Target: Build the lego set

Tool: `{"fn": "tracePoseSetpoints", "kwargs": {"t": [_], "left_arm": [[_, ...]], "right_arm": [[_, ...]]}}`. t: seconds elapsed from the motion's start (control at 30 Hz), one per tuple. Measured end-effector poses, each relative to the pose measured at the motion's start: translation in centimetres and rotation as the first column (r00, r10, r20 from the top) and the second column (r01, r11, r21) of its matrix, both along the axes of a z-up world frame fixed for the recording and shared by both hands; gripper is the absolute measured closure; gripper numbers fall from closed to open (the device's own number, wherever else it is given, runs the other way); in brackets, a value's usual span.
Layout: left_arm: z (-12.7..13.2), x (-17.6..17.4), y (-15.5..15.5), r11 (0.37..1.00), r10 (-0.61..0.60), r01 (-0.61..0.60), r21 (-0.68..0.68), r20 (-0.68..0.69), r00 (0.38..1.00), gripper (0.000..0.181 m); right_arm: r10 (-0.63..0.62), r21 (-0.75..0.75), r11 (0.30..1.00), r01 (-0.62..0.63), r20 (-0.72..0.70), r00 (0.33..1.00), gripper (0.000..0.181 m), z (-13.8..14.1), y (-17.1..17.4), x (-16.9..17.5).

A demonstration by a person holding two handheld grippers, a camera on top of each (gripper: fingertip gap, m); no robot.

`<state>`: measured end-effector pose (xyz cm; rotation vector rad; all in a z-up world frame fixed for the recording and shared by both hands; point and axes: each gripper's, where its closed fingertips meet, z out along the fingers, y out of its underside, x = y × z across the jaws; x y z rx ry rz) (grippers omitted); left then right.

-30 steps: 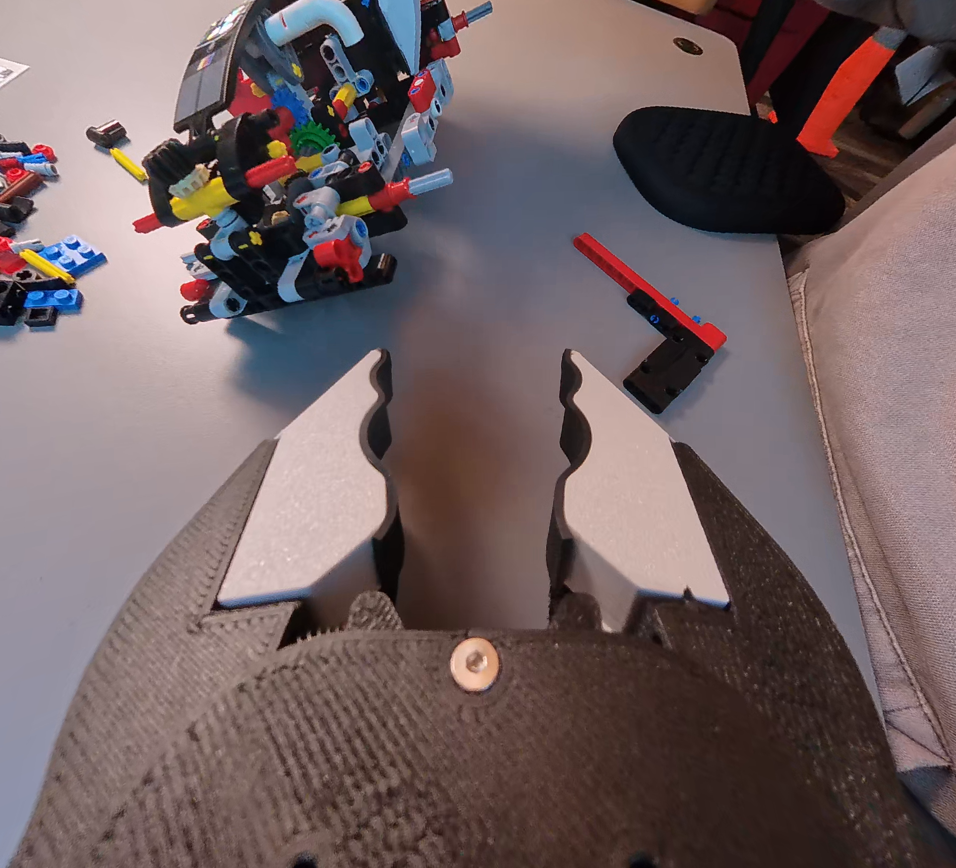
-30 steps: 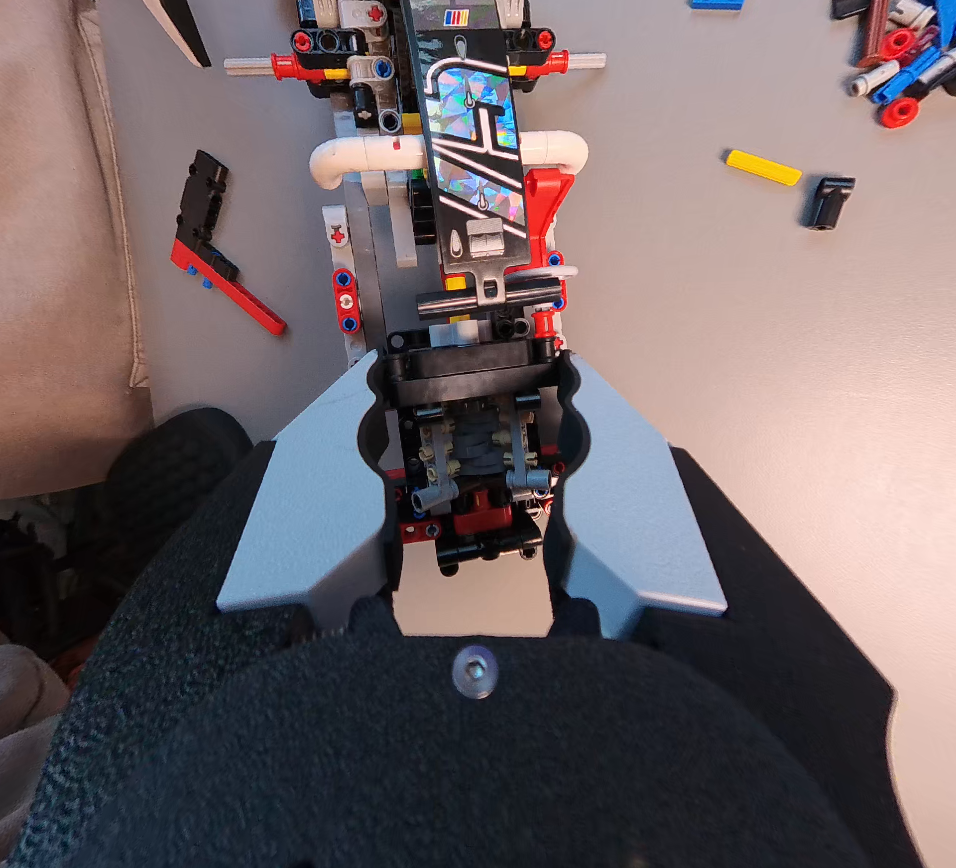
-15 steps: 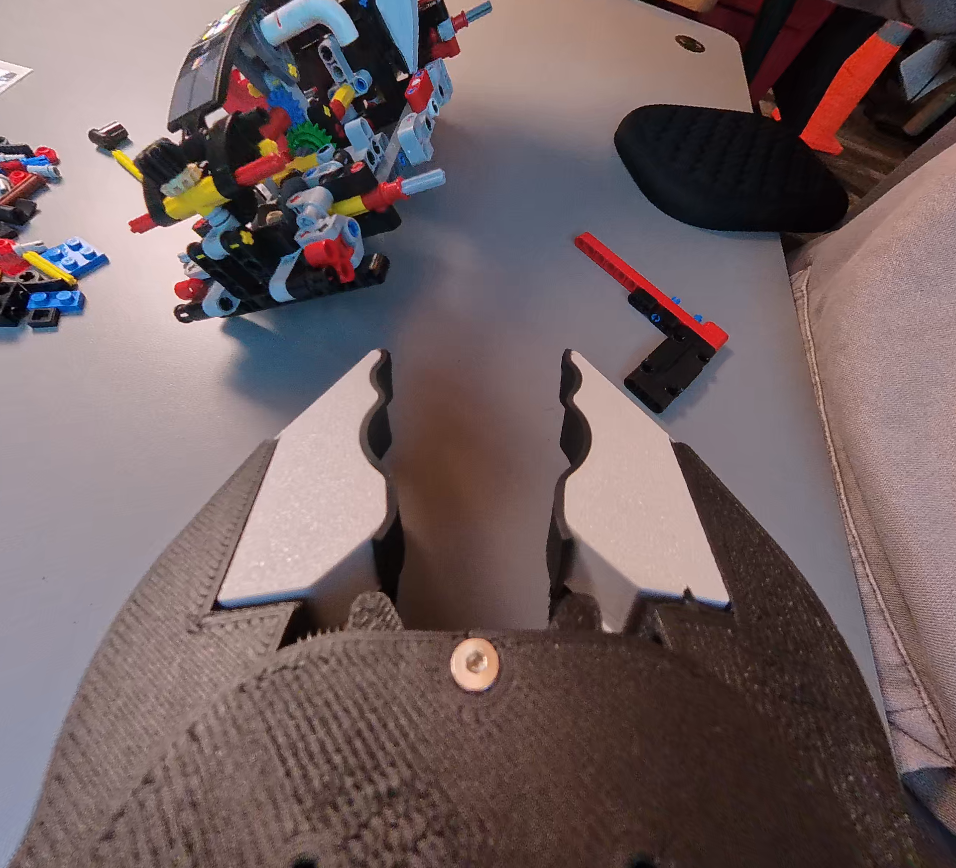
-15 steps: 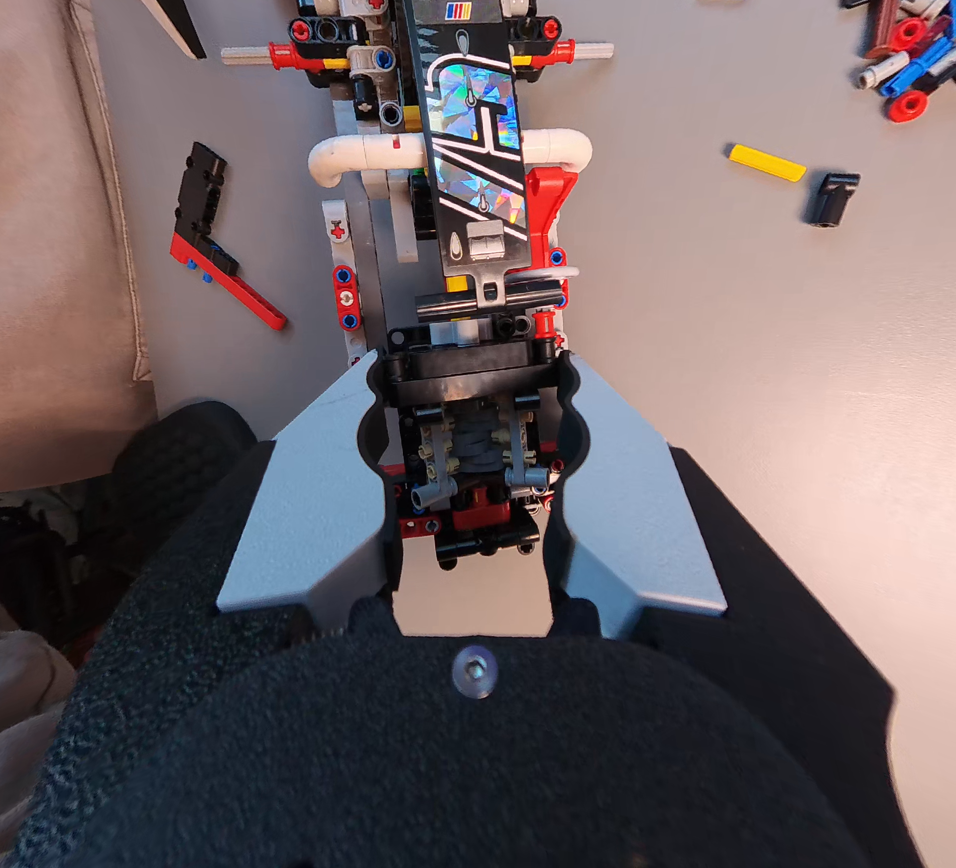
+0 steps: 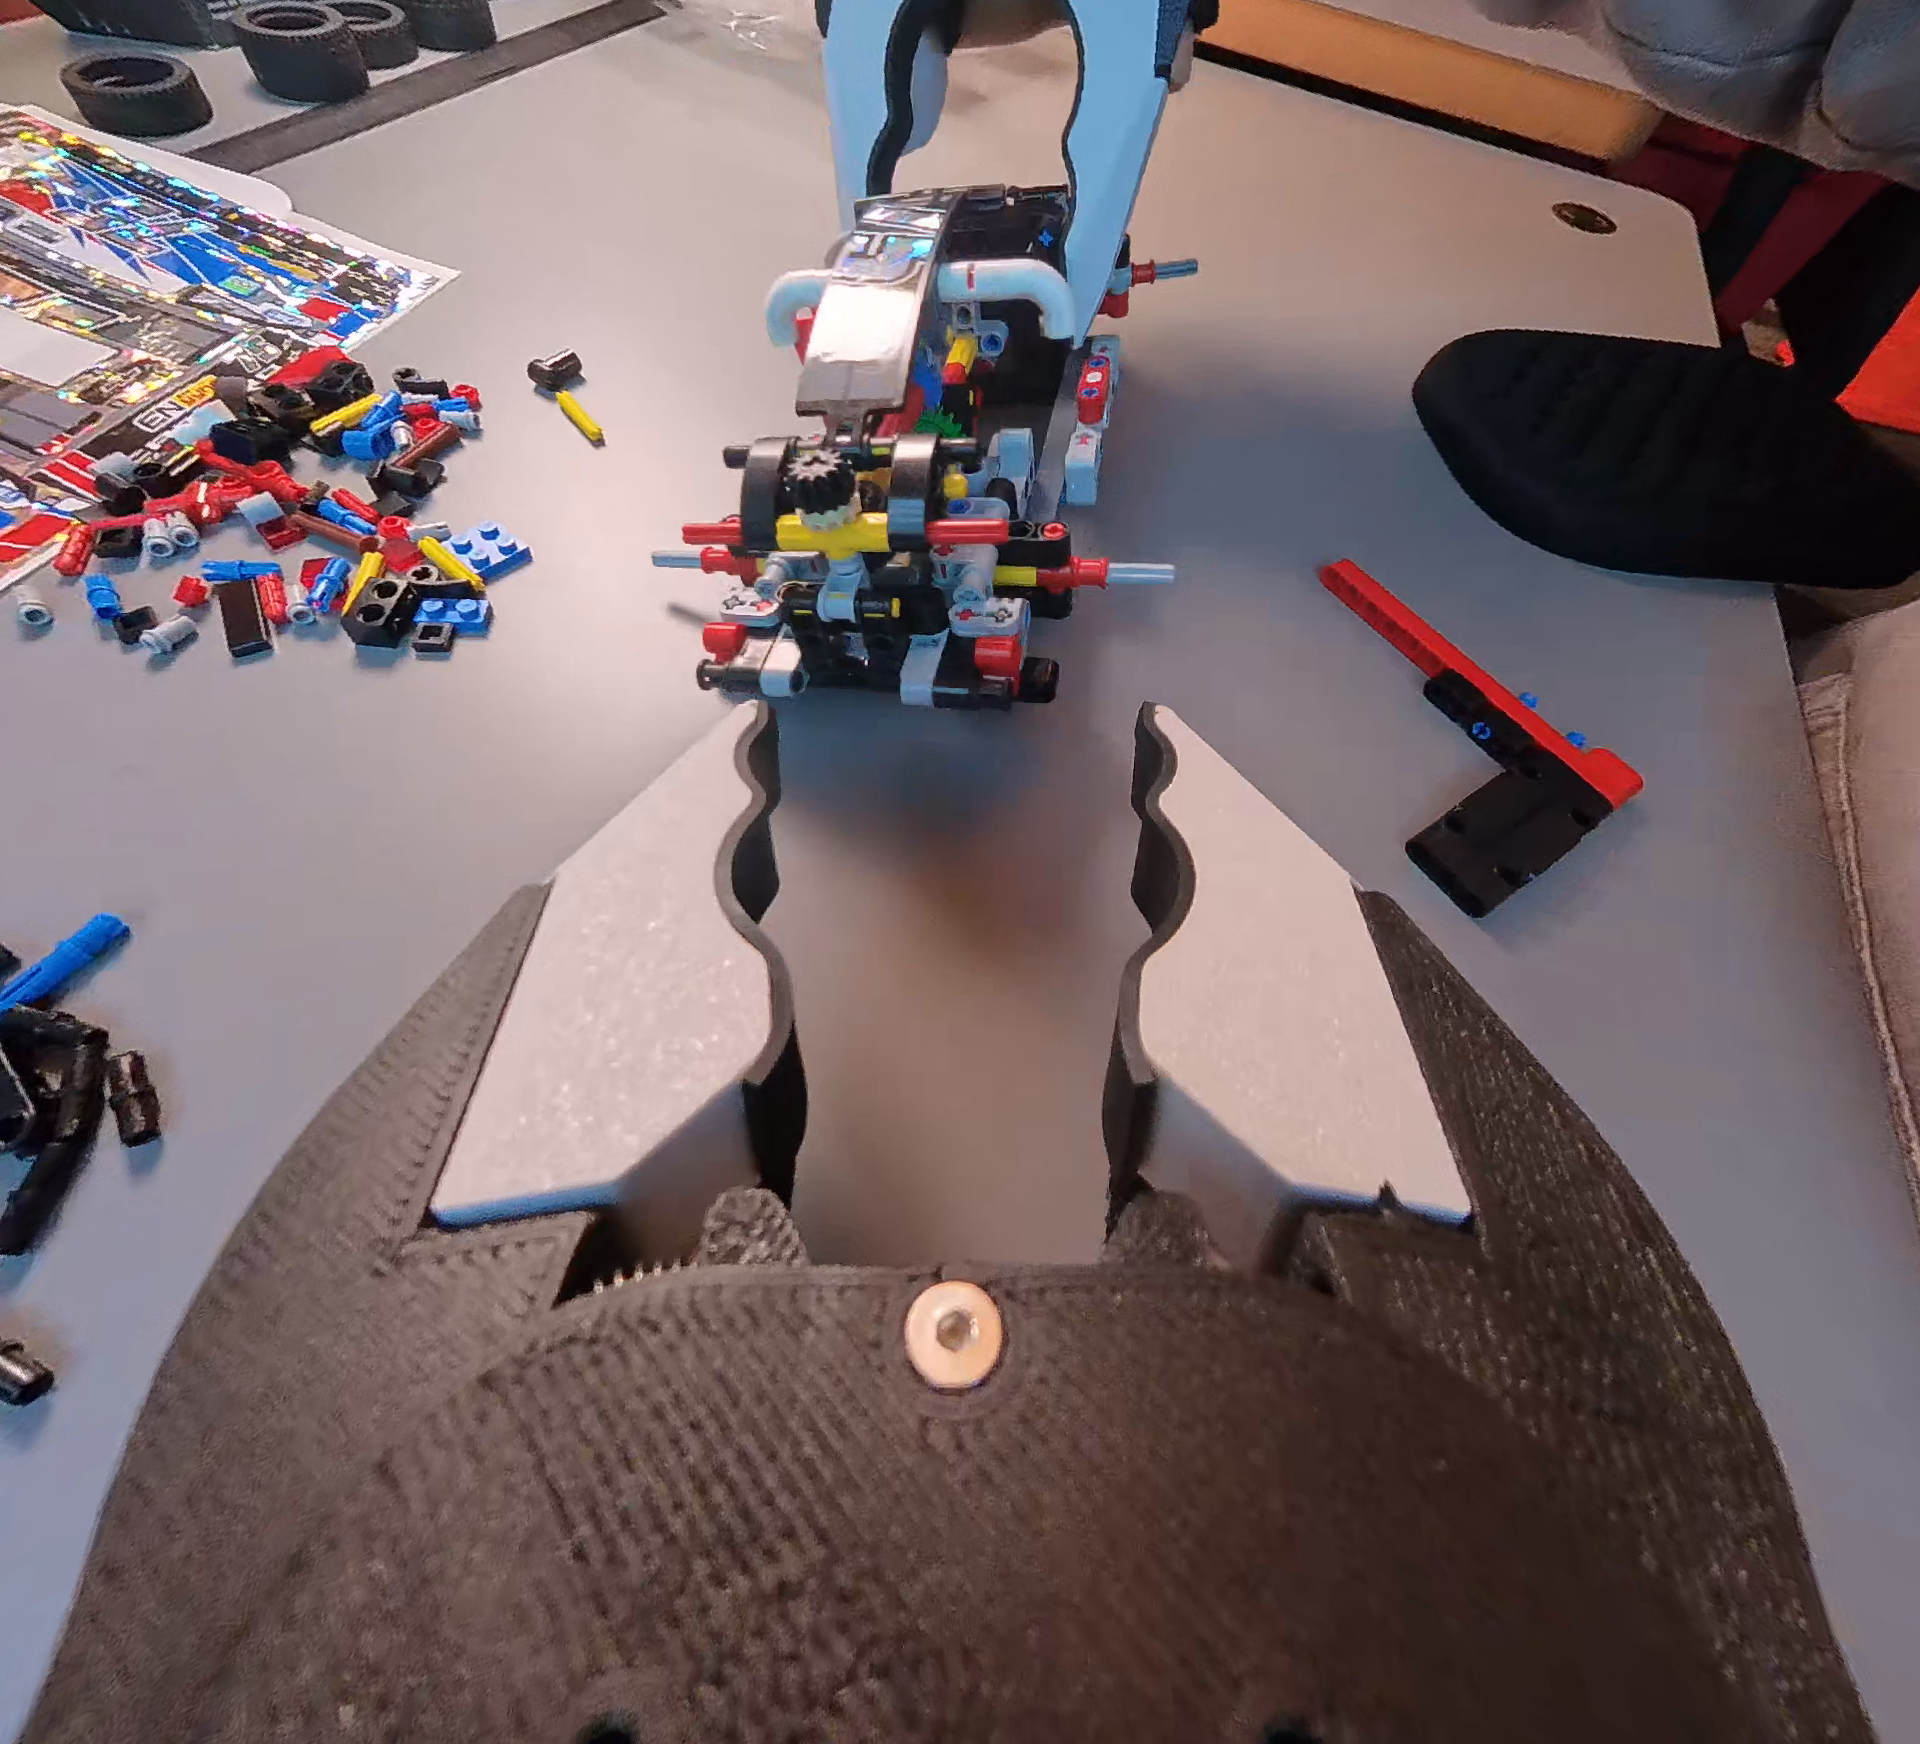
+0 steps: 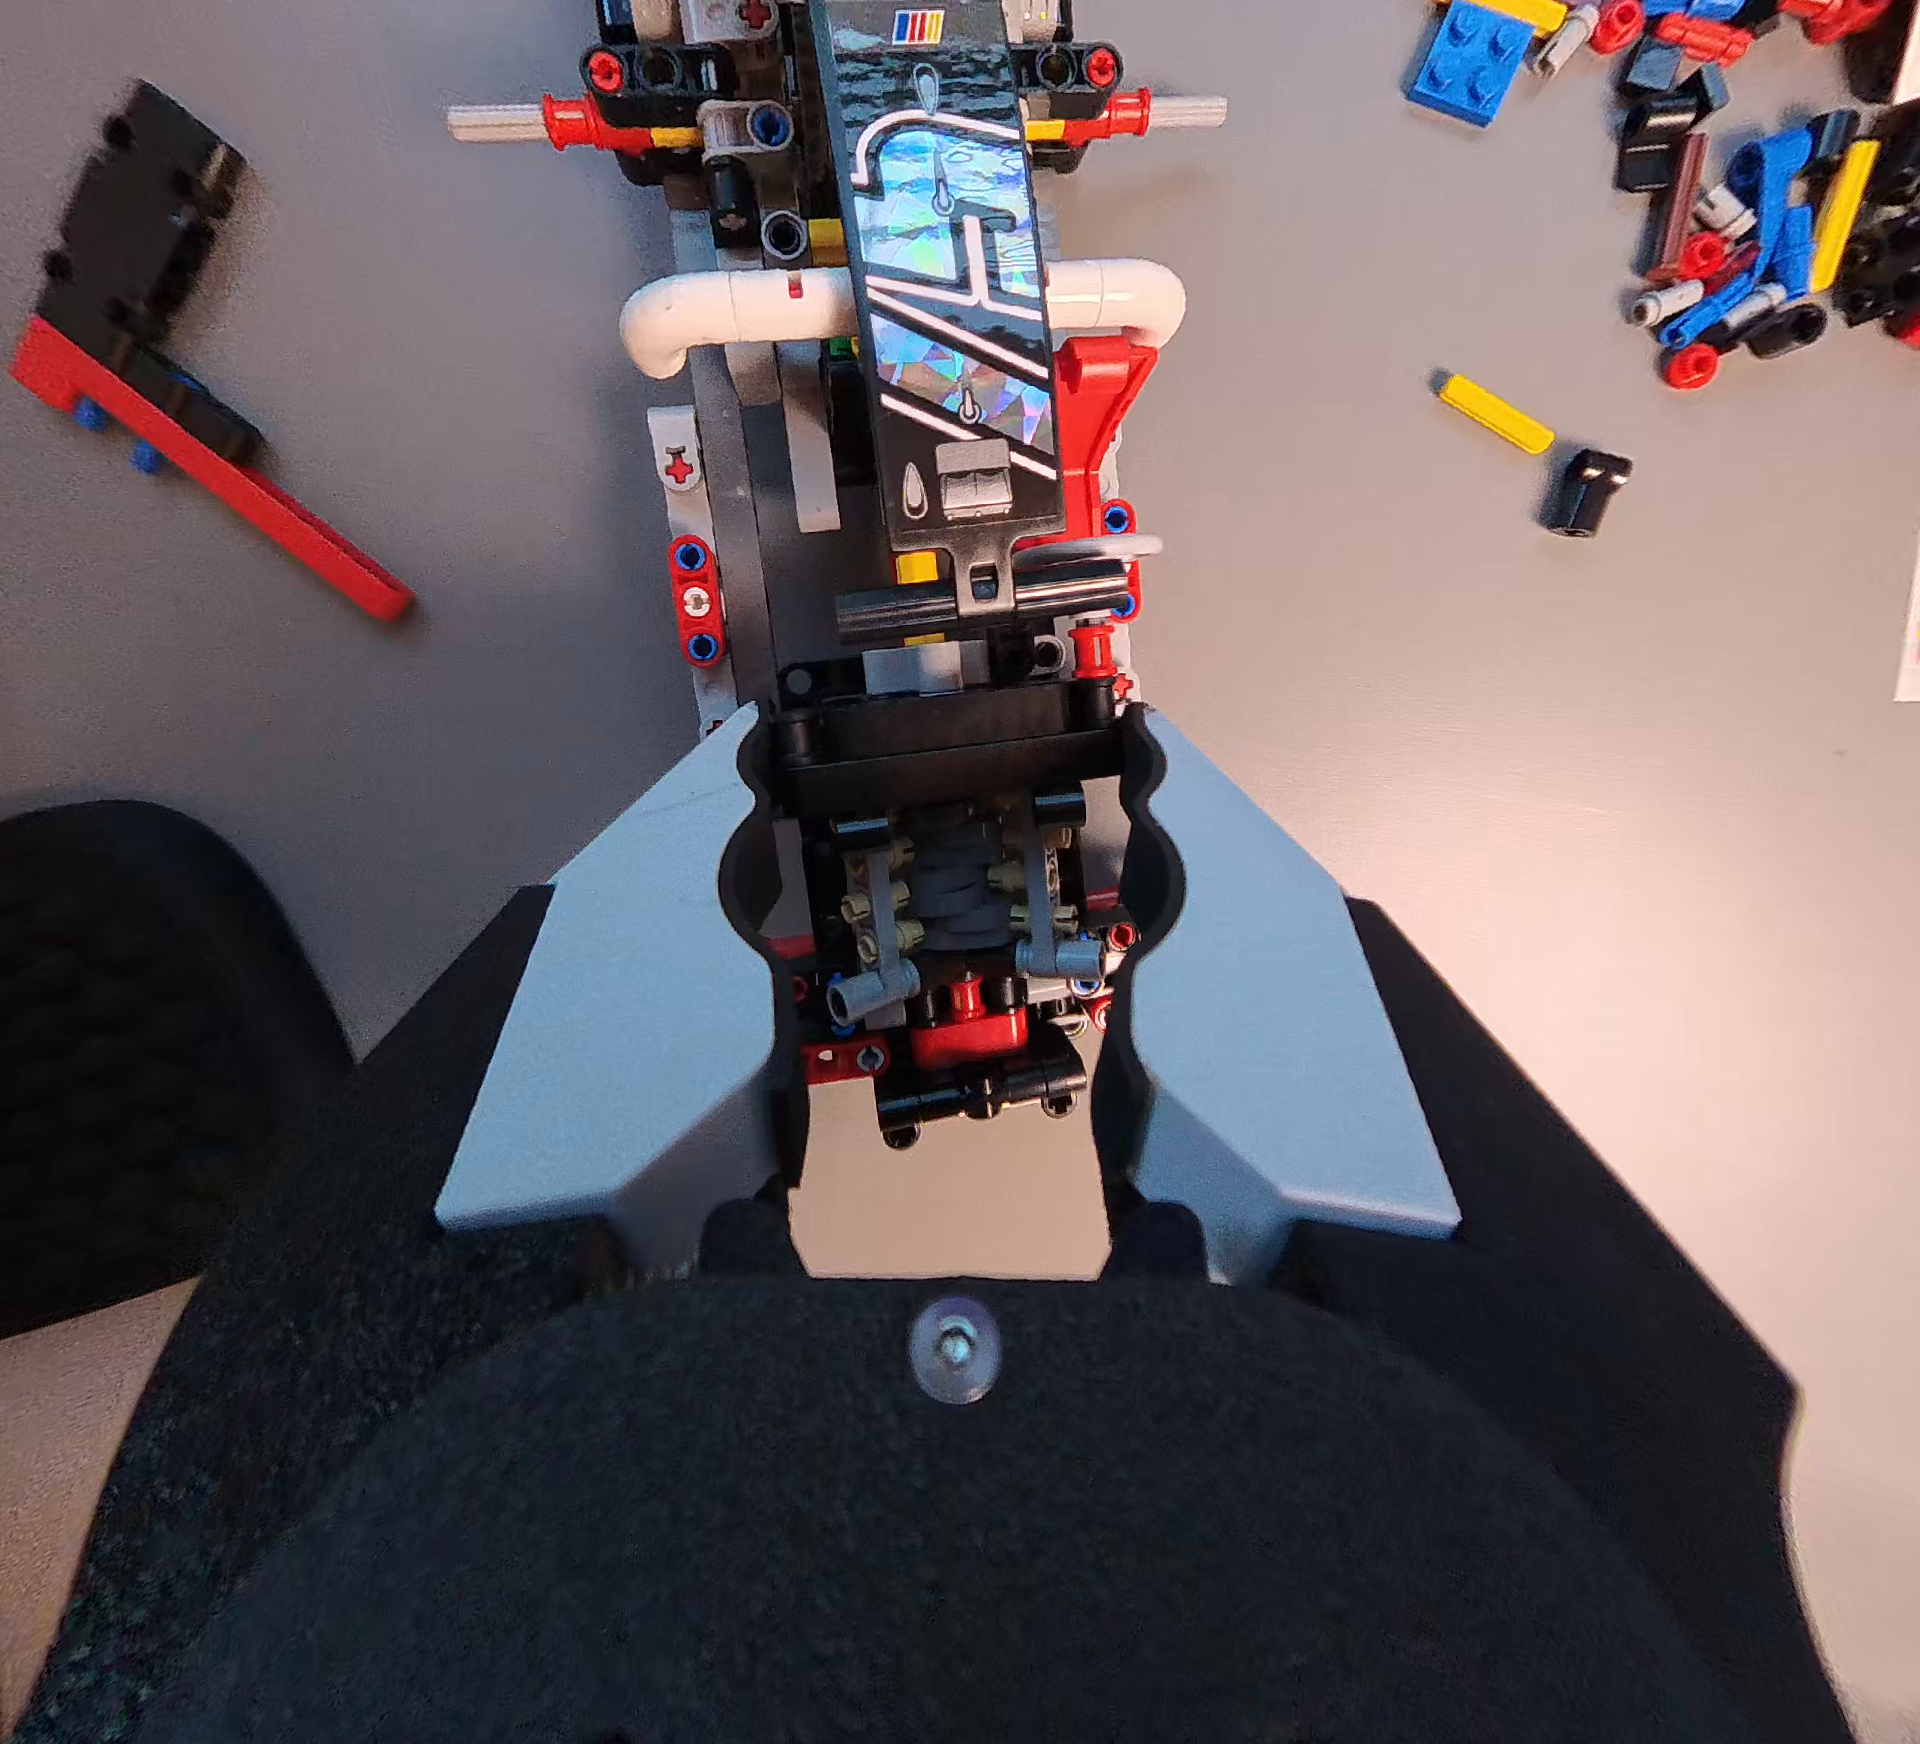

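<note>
Two tongs, one lego car (image 6: 940,406).
Right tongs (image 6: 940,738) clamp the car's rear; left tongs (image 5: 951,728) gape apart just before its front.

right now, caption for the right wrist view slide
Right hand-held gripper clamps the lego car chassis on the grey table, loose pieces nearby.

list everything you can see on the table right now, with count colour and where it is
partly built lego car chassis: one, black with red, yellow and grey parts, table centre
red beam with black angled block: one, red and black, beside the chassis near the table edge
loose small lego pieces: many, blue, red, yellow, black, in a pile on the chassis's other side
yellow axle piece: one, yellow, between pile and chassis
black rubber tyres: about four, black, far table edge by a dark box
shiny sticker sheet: one, multicoloured, behind the pile
left hand-held gripper: one, grey fingers, open, empty, facing the chassis end
right hand-held gripper: one, grey fingers, shut on the chassis end
</note>
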<state>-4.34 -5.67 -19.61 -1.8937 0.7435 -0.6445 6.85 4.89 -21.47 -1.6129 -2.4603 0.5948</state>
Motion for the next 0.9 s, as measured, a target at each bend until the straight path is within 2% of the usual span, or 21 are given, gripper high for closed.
{"fn": "tracePoseSetpoints", "kwargs": {"t": [0.23,0.37,0.4,0.47,0.57,0.67,0.77,0.87,0.9], "left_arm": [[0.0,-0.3,0.3,1.000,0.025,-0.025,0.007,-0.004,1.000,0.114],[0.0,-0.5,0.5,0.999,0.038,-0.038,0.006,0.001,0.999,0.113],[0.0,-0.6,0.5,0.999,0.041,-0.041,0.007,0.002,0.999,0.113],[0.2,-0.7,0.5,0.999,0.044,-0.044,0.011,0.006,0.999,0.113],[0.2,-0.7,0.6,0.999,0.044,-0.044,0.008,0.015,0.999,0.113],[0.1,-0.5,0.7,0.999,0.039,-0.039,0.000,0.023,0.999,0.113],[0.2,-0.4,0.7,0.999,0.037,-0.037,0.003,0.030,0.999,0.114],[0.3,-0.4,0.7,0.999,0.040,-0.040,0.008,0.032,0.999,0.114],[0.4,-0.4,0.7,0.999,0.042,-0.042,0.013,0.034,0.999,0.114]], "right_arm": [[0.055,0.221,0.975,-0.032,-0.097,0.994,0.117,-0.9,0.4,-0.5],[0.067,0.316,0.949,-0.011,-0.168,0.984,0.117,-0.6,0.5,-1.1],[0.067,0.347,0.938,-0.004,-0.168,0.984,0.110,-0.5,0.7,-0.8],[0.033,0.359,0.933,0.036,-0.185,0.982,0.100,0.5,0.7,0.0],[0.020,0.387,0.918,0.084,-0.258,0.966,0.108,3.3,-0.1,1.3],[0.108,0.356,0.935,-0.005,-0.269,0.957,0.128,4.2,-4.8,2.4],[0.214,0.278,0.947,-0.159,-0.180,0.960,0.129,1.1,-10.6,3.0],[0.297,0.223,0.937,-0.268,-0.111,0.948,0.129,-2.3,-14.0,3.1],[0.305,0.183,0.943,-0.278,-0.139,0.942,0.131,-2.4,-15.0,2.7]]}}
